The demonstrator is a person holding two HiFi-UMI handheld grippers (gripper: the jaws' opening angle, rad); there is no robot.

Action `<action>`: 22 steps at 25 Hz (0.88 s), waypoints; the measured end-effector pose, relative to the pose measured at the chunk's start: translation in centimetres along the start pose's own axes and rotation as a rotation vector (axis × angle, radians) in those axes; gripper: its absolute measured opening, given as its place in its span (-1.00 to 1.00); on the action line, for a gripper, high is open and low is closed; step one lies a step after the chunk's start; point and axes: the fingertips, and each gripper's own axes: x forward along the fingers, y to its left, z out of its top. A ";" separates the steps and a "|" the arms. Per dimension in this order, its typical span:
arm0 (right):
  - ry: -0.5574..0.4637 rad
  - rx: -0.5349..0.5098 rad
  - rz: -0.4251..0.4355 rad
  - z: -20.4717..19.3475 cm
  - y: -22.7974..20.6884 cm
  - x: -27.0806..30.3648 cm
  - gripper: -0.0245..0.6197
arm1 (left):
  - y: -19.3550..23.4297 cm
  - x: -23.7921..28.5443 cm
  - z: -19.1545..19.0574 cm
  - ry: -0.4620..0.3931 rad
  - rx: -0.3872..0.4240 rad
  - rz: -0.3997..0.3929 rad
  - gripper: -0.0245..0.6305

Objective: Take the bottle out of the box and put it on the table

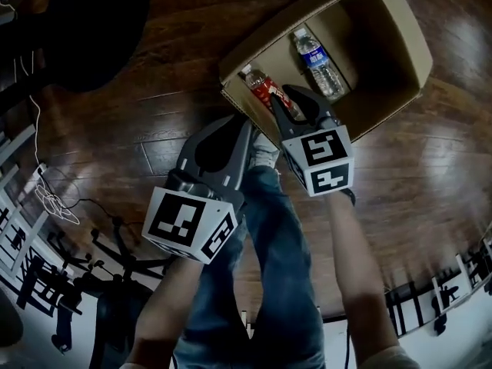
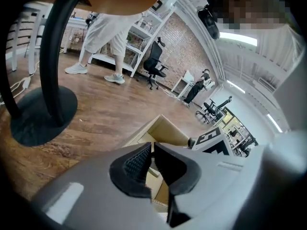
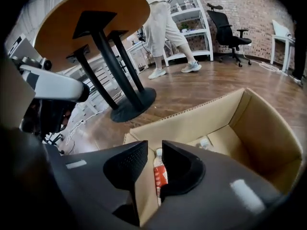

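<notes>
An open cardboard box (image 1: 400, 29) stands on the wooden floor with two bottles lying in it: a red-labelled bottle (image 1: 260, 85) along its near-left wall and a clear blue-labelled bottle (image 1: 319, 64) further in. My right gripper (image 1: 298, 97) hangs over the box's near edge, above the red-labelled bottle. In the right gripper view its jaws (image 3: 154, 145) stand a little open, with the red-labelled bottle (image 3: 160, 174) visible well below the gap, untouched. My left gripper (image 1: 243, 123) is left of the box, over the floor, its tips together and holding nothing; the left gripper view shows its tips (image 2: 152, 145) against the box (image 2: 163, 128).
A round wooden table (image 3: 96, 13) on black pedestal legs stands beyond the box; its base (image 2: 43, 114) rests on the floor. A person in light shorts (image 3: 163, 23) walks by shelving behind it. Office chairs (image 3: 228, 30) stand further off. Cables (image 1: 50, 198) lie at the left.
</notes>
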 end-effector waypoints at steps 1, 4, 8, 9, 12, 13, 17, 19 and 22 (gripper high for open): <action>0.017 -0.008 0.004 -0.8 -0.3 0.9 -0.64 | 0.3 0.8 -0.7 0.009 0.003 -0.003 -0.93; 0.064 -0.029 0.022 -3.4 -0.5 3.4 -0.60 | 1.2 2.3 -2.5 0.032 0.010 -0.012 -0.93; 0.142 -0.067 0.044 -6.6 -1.0 7.0 -0.55 | 2.2 3.7 -4.1 0.047 0.030 -0.018 -0.93; 0.162 -0.079 0.045 -7.4 -1.2 7.9 -0.53 | 2.4 4.0 -4.5 0.049 0.035 -0.020 -0.93; 0.229 -0.124 0.049 -9.6 -1.8 10.2 -0.46 | 2.8 4.7 -5.3 0.050 0.046 -0.028 -0.93; 0.257 -0.136 0.055 -10.4 -1.8 10.8 -0.41 | 2.9 5.0 -5.5 0.050 0.048 -0.030 -0.93; 0.360 -0.183 0.063 -13.1 -1.7 12.8 -0.19 | 3.4 5.4 -6.7 0.060 0.048 -0.033 -0.93; 0.417 -0.207 0.051 -14.2 -2.1 13.7 -0.17 | 3.5 5.5 -7.3 0.066 0.049 -0.034 -0.93; 0.471 -0.202 0.028 -14.5 -2.9 14.3 -0.01 | 3.6 5.2 -7.6 0.069 0.047 -0.038 -0.93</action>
